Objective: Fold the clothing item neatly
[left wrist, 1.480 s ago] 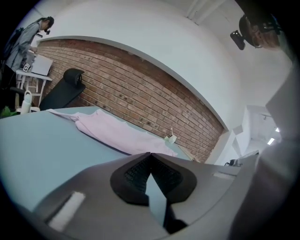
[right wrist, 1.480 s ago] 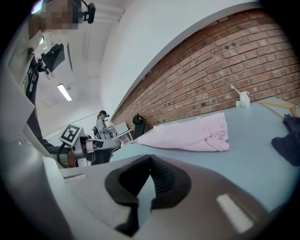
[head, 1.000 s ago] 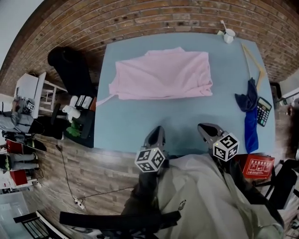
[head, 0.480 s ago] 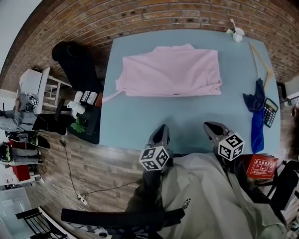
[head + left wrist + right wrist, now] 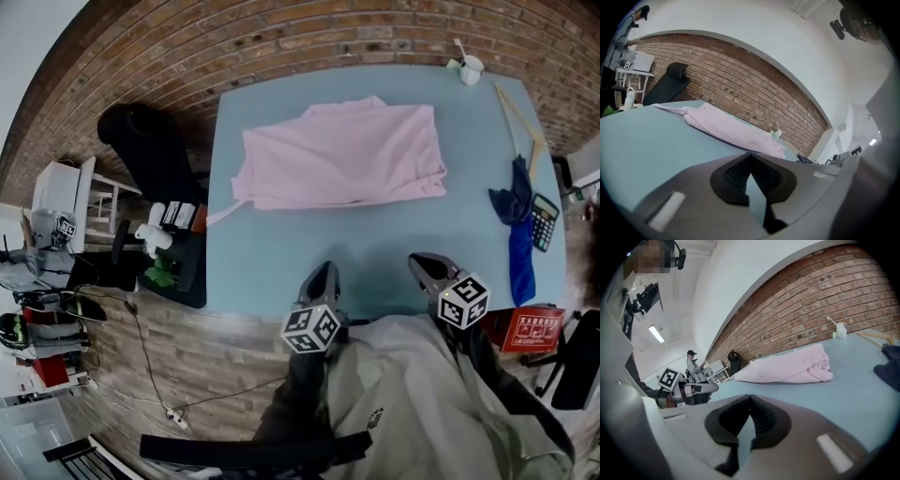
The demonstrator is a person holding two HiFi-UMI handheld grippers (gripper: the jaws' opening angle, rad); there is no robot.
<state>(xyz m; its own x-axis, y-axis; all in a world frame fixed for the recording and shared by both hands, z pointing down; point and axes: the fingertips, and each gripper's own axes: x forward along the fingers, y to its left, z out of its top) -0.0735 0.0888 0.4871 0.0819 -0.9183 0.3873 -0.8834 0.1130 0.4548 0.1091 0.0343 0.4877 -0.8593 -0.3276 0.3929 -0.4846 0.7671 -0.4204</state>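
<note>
- the pale pink cloth garment [image 5: 342, 155] lies in a loose, wide rectangle on the far half of the table, with rumpled edges and a thin strip trailing off its left corner toward the table's left edge.
- nothing touches it; both tools are well apart from it, at the near edge.
- the light blue table top [image 5: 366, 246] is bare between the garment and the grippers.
- the left gripper [image 5: 322, 273] points toward the garment; in the left gripper view its jaws are closed together at the tips with nothing between them.
- the right gripper [image 5: 422, 262] sits beside it, apart from it, with its jaws likewise pressed together and empty in the right gripper view.
- a dark blue cloth [image 5: 515, 225] lies along the table's right side, just beside a black calculator [image 5: 544, 222].
- a thin pale wooden stick [image 5: 514, 111] lies beyond the blue cloth.
- a small white cup [image 5: 471, 68] stands at the far right corner.
- a black office chair [image 5: 150, 150] stands off the table's left side, before a red brick wall [image 5: 281, 37].
</note>
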